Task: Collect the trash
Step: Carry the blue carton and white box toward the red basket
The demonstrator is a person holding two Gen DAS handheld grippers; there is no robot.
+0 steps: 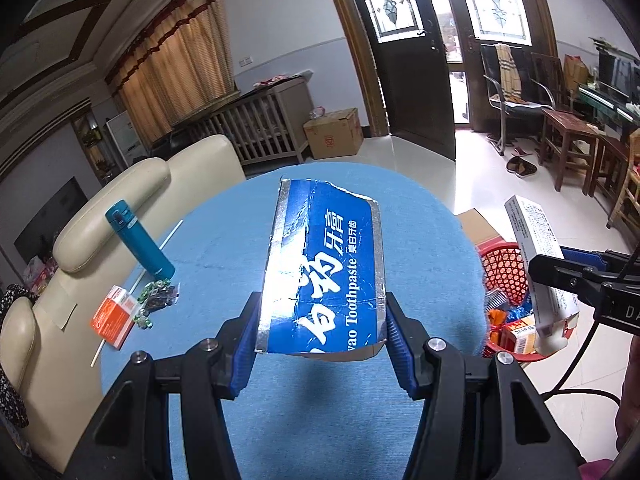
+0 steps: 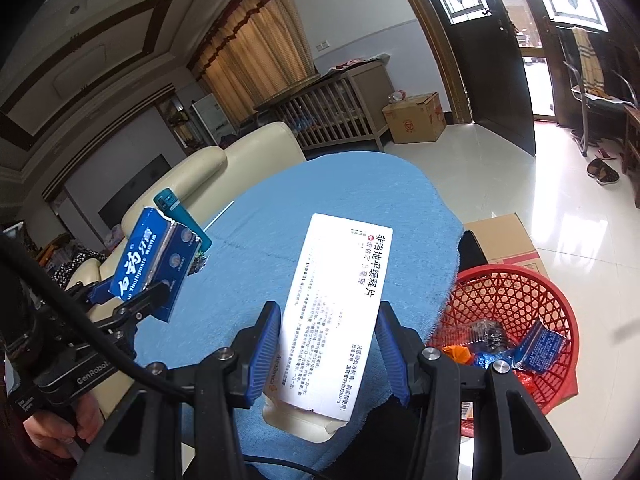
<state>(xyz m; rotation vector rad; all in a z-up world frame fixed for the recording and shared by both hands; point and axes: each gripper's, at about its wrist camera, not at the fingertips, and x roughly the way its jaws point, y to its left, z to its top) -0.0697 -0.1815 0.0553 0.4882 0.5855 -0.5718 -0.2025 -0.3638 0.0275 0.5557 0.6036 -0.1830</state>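
Bright daylight through glazed doors (image 1: pixel 436 4); glare on floor (image 2: pixel 500 168); fisheye bending, dark corners; sharp focus.

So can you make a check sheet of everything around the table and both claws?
Surface: round table under blue cloth.
Job's things: torn blue toothpaste box; white printed medicine box; red plastic mesh basket beside the table, wrappers inside.
Clutter: teal flask, orange-white carton, green beads, white straw.
Claws: left claw shut on toothpaste box; right claw shut on medicine box.
Cables: black cable at left claw.
Surroundings: cream sofa, cardboard box, dark door.
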